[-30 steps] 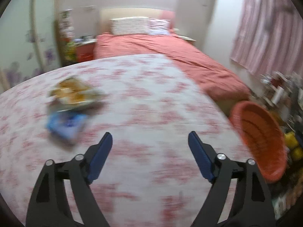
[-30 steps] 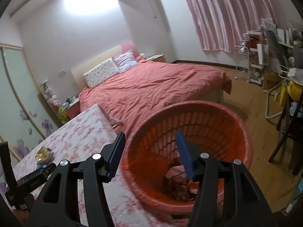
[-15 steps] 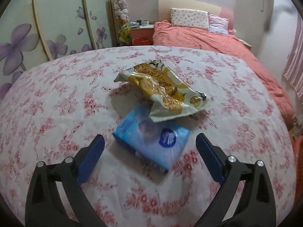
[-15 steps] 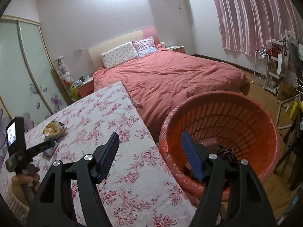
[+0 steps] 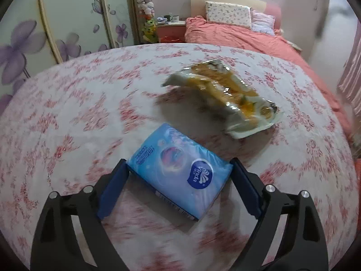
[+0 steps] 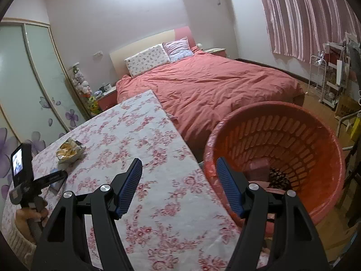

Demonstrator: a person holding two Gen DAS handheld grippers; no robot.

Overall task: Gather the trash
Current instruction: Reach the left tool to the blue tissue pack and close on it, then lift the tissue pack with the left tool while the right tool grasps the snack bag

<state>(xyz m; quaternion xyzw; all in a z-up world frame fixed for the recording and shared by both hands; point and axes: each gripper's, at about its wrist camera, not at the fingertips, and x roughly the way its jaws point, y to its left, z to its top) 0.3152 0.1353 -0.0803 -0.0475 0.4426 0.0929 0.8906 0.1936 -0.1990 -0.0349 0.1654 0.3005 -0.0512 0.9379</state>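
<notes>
Blue plastic tissue pack [image 5: 180, 169] now sits between the left gripper's [image 5: 179, 186] pads.

Floral tablecloth [image 5: 67, 117] fills the near view; a second ago the pack lay well ahead, and now the left gripper has swung over it, tilted steeply down, jaws just closing in from wide, straddling its ends without visibly pressing. I judge a grasp is imminent. Beyond lies the crumpled yellow snack bag [image 5: 223, 94], toward the tablecloth's far right. The right gripper [image 6: 180, 184] hovers empty, half open, at the table's right edge beside the orange slotted plastic basket [image 6: 293, 135].
</notes>
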